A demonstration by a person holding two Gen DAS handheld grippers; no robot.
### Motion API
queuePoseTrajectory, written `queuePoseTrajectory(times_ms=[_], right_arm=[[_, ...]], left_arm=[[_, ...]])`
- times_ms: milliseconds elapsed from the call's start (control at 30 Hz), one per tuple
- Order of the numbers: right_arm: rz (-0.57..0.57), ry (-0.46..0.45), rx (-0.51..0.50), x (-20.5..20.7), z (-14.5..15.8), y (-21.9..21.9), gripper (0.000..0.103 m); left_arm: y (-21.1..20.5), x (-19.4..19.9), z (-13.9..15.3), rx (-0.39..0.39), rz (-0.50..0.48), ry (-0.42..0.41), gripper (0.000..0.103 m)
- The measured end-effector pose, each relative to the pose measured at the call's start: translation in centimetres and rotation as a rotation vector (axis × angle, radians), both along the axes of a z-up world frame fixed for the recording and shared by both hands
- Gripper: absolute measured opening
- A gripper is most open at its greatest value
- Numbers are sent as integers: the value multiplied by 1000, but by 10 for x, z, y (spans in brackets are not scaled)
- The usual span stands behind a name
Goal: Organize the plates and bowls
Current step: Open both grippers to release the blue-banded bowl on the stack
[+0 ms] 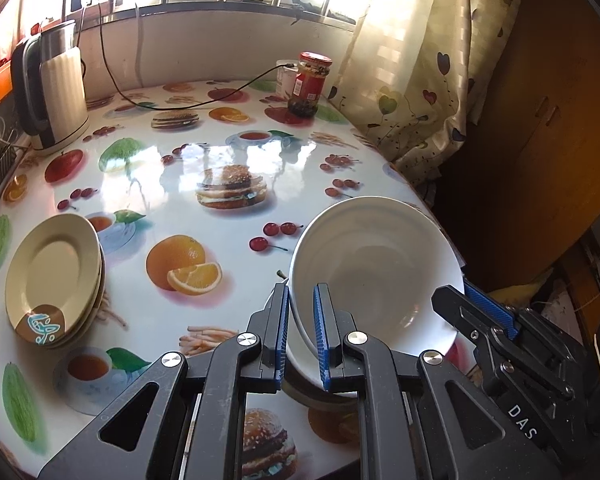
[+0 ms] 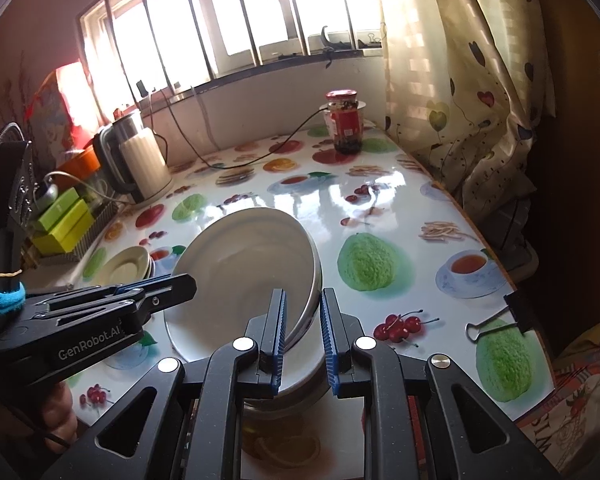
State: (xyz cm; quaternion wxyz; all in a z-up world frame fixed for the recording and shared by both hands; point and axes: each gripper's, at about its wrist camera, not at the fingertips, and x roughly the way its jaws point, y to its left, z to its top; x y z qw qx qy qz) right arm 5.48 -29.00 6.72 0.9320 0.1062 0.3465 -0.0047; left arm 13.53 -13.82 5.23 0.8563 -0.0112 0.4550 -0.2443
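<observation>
Both grippers, left (image 1: 302,336) and right (image 2: 303,336), narrowly straddle the white bowl's (image 1: 376,256) rim.

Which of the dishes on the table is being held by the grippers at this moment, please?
The white bowl, tilted near the table's right edge with both grippers on its rim; the cream plates sit stacked and untouched to the left.

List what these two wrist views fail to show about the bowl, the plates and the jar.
- White bowl: its base and whether it touches the table, hidden by the left gripper in the left view and the right gripper in the right.
- Plate stack: the count; only rim edges show.
- Jar: label too small to read.
- Container behind the jar: mostly hidden by it.
</observation>
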Motion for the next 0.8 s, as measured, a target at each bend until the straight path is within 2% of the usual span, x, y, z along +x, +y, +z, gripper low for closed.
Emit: queuePoseTrajectory(times_ms=[800], right_arm=[[5,49,13,1,-20,3,17]], left_arm=[[-1,1,-17,10,10,48,13]])
